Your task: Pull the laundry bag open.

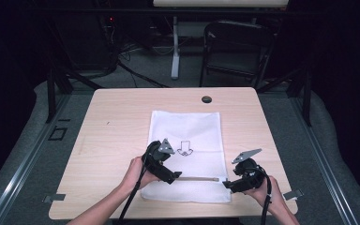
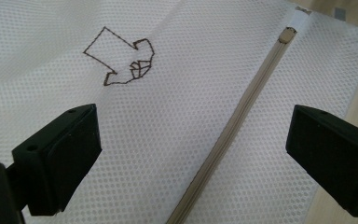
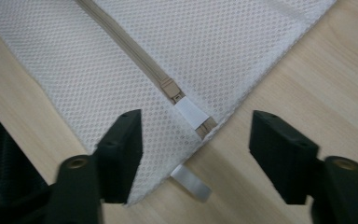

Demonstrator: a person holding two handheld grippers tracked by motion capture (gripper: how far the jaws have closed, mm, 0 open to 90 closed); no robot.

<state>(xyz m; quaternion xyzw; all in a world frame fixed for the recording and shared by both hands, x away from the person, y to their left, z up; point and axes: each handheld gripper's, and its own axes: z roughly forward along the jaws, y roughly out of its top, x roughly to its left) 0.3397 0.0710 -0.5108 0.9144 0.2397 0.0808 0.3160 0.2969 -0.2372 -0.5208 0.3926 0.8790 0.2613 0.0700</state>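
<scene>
Pale wood table (image 1: 117, 136) (grommet hole (image 1: 206, 99)); folding chair (image 1: 236, 47) behind, dark room.

Mesh bag (image 2: 177, 116) cut off by every edge in left gripper view; zip (image 2: 223, 140) runs out at 6 o'clock. Bag's near edge in high view partly hidden behind left claw (image 1: 178, 176) and right claw (image 1: 226, 183). Forearms cut off at 6 o'clock. Bag logo (image 1: 184, 148) too small to read. Worktop (image 1: 117, 131) hole contents unclear.
</scene>
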